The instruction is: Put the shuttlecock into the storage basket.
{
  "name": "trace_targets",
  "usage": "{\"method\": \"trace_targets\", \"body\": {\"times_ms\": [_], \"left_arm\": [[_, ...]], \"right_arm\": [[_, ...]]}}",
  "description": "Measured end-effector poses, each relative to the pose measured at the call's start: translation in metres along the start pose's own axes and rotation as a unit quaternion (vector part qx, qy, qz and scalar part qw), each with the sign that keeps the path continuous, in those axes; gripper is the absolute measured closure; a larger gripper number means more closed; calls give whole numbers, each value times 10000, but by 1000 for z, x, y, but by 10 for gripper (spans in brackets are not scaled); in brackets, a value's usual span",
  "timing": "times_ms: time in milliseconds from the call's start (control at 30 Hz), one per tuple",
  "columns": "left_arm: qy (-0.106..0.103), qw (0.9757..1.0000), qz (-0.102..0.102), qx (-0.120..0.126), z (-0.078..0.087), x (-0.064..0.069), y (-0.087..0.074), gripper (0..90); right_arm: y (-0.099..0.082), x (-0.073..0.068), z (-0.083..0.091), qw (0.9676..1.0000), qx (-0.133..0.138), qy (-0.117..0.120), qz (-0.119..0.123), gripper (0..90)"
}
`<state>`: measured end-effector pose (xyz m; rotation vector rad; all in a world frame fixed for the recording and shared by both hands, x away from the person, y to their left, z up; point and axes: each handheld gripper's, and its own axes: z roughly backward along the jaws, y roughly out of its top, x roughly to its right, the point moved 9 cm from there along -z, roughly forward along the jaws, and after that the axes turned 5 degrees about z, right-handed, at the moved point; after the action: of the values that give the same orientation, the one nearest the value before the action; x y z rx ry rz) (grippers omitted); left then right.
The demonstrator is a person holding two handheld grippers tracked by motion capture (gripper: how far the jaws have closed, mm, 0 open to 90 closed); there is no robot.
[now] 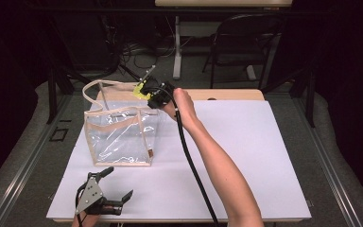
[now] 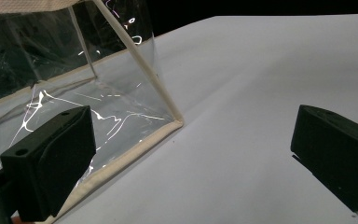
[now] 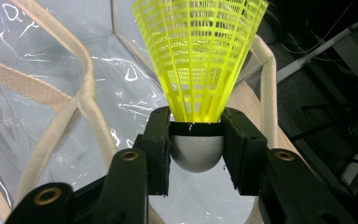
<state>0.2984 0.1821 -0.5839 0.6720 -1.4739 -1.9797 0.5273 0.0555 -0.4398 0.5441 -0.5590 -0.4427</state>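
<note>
A clear plastic tote bag (image 1: 123, 135) with beige trim and handles stands upright on the white table (image 1: 255, 142). Above its far right top edge my right gripper (image 1: 152, 96) is shut on a yellow shuttlecock (image 1: 141, 90). In the right gripper view the jaws clamp the white cork base (image 3: 196, 151), and the yellow mesh skirt (image 3: 200, 51) points away over the bag's opening and handles (image 3: 81, 100). My left gripper (image 1: 116, 183) rests open near the table's front left edge, just in front of the bag. In the left gripper view its spread fingers (image 2: 51, 163) flank the bag's lower corner (image 2: 175, 122).
A wooden strip (image 1: 227, 93) runs along the table's far edge. Behind the table stand a black folding chair (image 1: 246, 42), a desk leg (image 1: 177, 47) and cables on the floor. A black cable (image 1: 194, 170) trails from my right gripper along the forearm.
</note>
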Motion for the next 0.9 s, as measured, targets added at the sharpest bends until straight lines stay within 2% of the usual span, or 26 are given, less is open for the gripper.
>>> {"method": "trace_targets", "body": {"times_ms": [300,467,700,900], "left_arm": [[2,10000,-2,2,0,0,0,0],[-8,10000,-8,-2,0,0,0,0],[-2,10000,-7,5,1,0,0,0],[7,10000,-5,4,1,0,0,0]], "right_arm": [[0,-1,-2,10000,-39,-6,48,636],[1,-2,-1,9999,-3,-43,127,570],[4,0,5,9993,292,-17,-211,402],[0,3,17,9972,526,123,-518,240]]}}
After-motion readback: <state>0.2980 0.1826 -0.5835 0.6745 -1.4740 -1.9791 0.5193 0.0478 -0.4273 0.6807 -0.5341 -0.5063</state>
